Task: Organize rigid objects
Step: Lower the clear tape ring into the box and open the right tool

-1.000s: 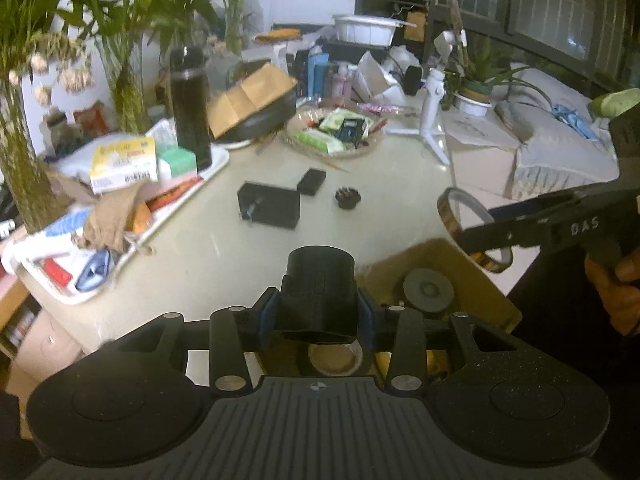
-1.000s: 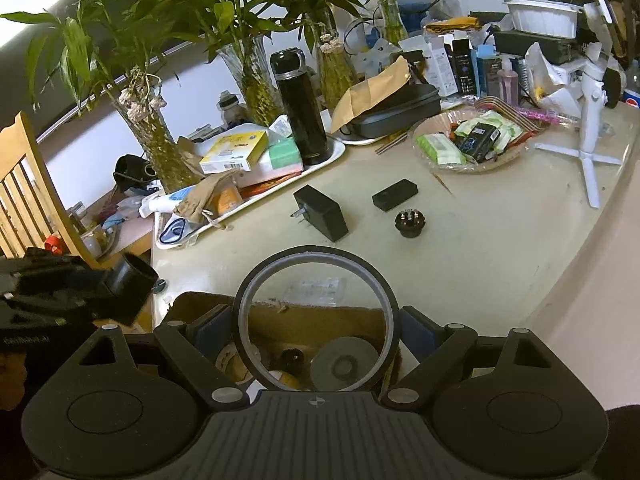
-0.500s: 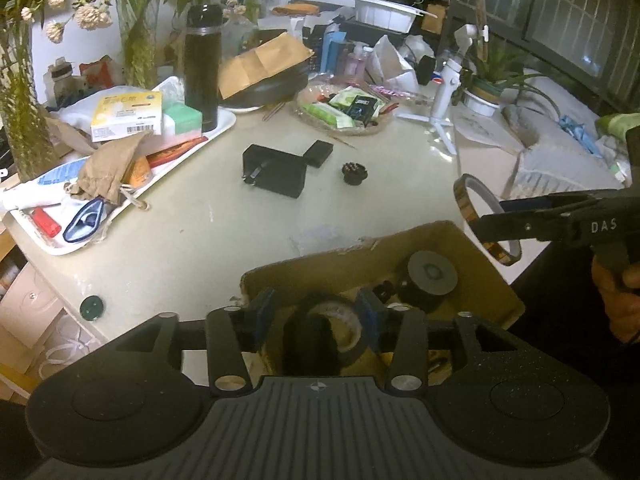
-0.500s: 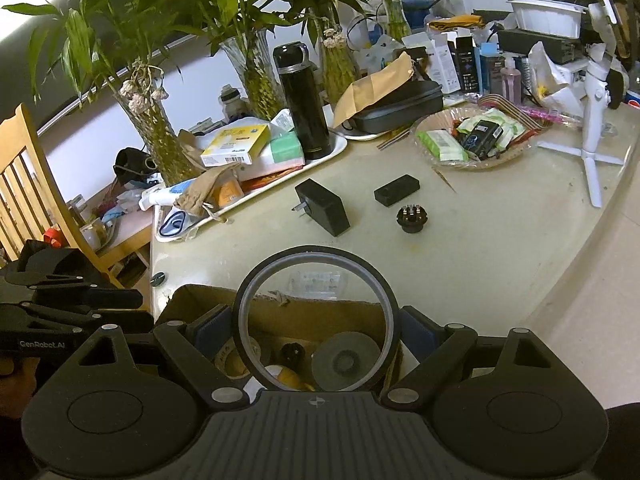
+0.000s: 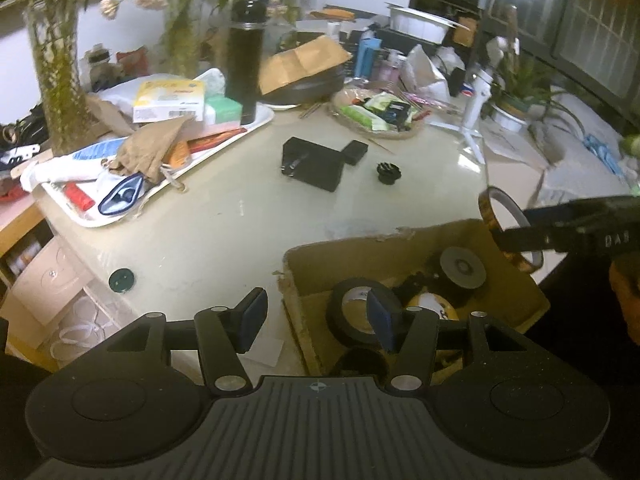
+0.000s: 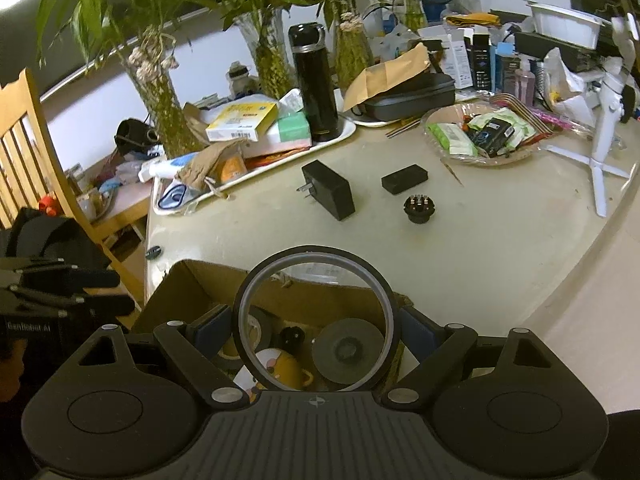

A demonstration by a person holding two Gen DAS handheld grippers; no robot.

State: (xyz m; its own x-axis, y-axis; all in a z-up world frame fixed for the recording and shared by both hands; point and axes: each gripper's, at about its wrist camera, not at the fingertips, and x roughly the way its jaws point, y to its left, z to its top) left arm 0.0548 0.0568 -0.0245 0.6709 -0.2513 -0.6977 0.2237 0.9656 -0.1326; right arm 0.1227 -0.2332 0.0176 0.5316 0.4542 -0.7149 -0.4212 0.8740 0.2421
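Left-wrist view shows your left gripper [image 5: 314,322], jaws just parted and empty, straddling the cardboard box [image 5: 516,292] wall, while at right your right gripper [image 6: 316,330] clamps the amber tape ring [image 5: 510,232] above that box.

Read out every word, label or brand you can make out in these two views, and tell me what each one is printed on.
"GenRobot.AI": side of the left gripper, seen from the right wrist.
"DAS": side of the right gripper, seen from the left wrist; possibly part of a longer word.
Yellow box, snack packets in the basket, cartons at the back: print too small or blurred to read.
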